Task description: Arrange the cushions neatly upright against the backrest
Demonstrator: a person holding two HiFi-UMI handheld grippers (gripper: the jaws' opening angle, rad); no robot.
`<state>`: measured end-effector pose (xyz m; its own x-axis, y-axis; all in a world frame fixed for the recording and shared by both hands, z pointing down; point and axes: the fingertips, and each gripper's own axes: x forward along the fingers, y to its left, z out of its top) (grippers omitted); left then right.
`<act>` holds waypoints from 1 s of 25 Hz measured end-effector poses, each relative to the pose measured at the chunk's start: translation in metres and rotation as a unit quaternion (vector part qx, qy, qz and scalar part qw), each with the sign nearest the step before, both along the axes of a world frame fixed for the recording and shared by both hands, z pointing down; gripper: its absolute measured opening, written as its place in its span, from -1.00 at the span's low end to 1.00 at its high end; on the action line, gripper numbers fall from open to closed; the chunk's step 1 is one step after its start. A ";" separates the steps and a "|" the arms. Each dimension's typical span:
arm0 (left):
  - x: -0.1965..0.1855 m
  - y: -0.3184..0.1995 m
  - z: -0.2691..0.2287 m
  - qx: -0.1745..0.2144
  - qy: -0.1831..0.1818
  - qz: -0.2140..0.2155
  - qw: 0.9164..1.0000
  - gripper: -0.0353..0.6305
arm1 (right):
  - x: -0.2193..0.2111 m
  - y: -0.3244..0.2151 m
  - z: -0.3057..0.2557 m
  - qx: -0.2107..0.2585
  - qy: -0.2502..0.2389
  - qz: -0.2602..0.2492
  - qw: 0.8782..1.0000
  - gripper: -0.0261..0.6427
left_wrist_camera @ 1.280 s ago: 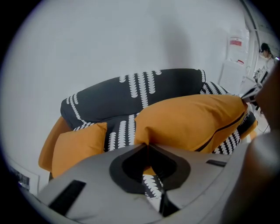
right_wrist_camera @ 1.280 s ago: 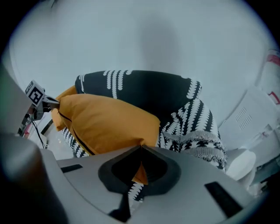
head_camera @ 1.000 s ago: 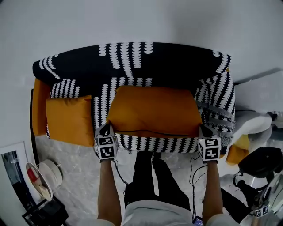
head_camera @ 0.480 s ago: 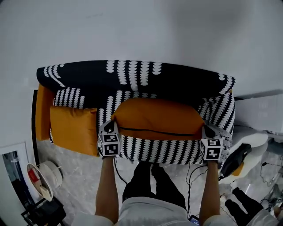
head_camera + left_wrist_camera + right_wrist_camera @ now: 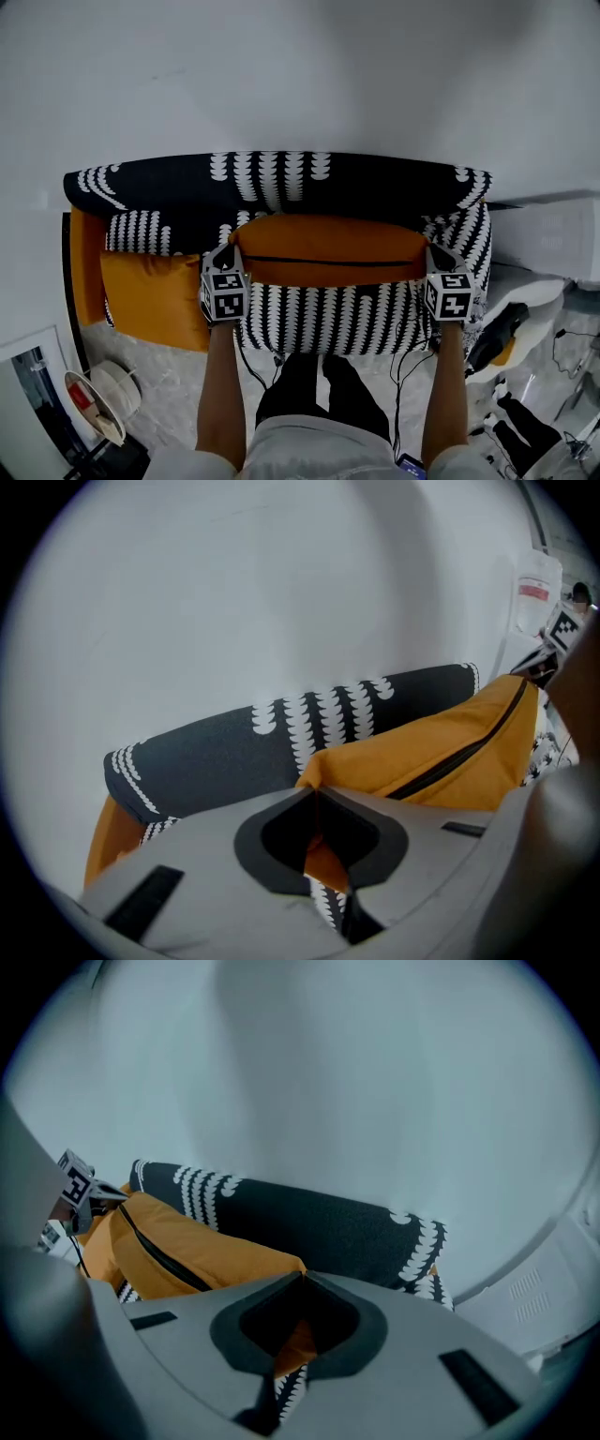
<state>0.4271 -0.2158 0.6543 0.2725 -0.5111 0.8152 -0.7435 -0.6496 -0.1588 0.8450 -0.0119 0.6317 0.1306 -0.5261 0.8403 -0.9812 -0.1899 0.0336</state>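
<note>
- Two grippers share one load in the head view. The left gripper (image 5: 231,253) pinches the left end of the big cushion (image 5: 328,248), and the right gripper (image 5: 429,253) pinches the right end. The cushion's long axis therefore runs crosswise between them, parallel to the backrest (image 5: 281,173). The backrest lies just beyond the cushion, straight ahead of both grippers, and neither hand looks nearer to it. The zip edge (image 5: 328,262) faces the camera. I cannot tell whether the far edge touches the seat (image 5: 328,314). A smaller cushion (image 5: 155,295) lies at the sofa's left end, near the left gripper. The next move is likely a level push forward by both hands together.
- Left gripper view: the left gripper (image 5: 316,794) has its jaws almost together, clamped on a thin fold of orange cloth at the cushion's corner. The big cushion (image 5: 441,757) stretches away to the right of the jaws, with its dark zip (image 5: 459,752) along it. The patterned backrest (image 5: 234,752) rises behind and to the left.
- Right gripper view: the right gripper (image 5: 302,1279) is likewise nearly closed, nipping the orange corner between its pads. The big cushion (image 5: 178,1251) runs off to the left of the jaws, and the backrest (image 5: 328,1222) stands directly behind it.
</note>
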 end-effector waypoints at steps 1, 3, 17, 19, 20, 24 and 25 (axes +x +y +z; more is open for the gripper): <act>0.002 -0.007 0.001 0.000 0.000 0.001 1.000 -0.80 | 0.002 -0.007 0.000 -0.001 0.003 0.003 1.000 -0.88; 0.007 -0.017 0.002 -0.001 0.000 0.003 1.000 -0.80 | 0.007 -0.017 -0.001 -0.004 0.007 0.008 1.000 -0.88; 0.034 -0.083 0.000 0.033 0.007 0.010 0.999 -0.60 | 0.043 -0.082 -0.005 0.026 0.039 0.062 0.997 -0.88; 0.032 -0.090 -0.006 0.038 0.020 -0.006 0.999 -0.45 | 0.042 -0.090 -0.018 0.052 0.054 0.063 0.995 -0.88; 0.030 -0.093 -0.010 0.042 0.026 -0.016 0.999 -0.41 | 0.039 -0.093 -0.024 0.066 0.057 0.063 0.994 -0.88; 0.021 -0.104 -0.036 0.090 0.052 -0.053 0.993 -0.38 | 0.024 -0.100 -0.043 0.101 0.053 0.048 0.992 -0.88; 0.019 -0.105 -0.043 0.099 0.062 -0.057 0.991 -0.38 | 0.021 -0.100 -0.047 0.104 0.050 0.046 0.992 -0.88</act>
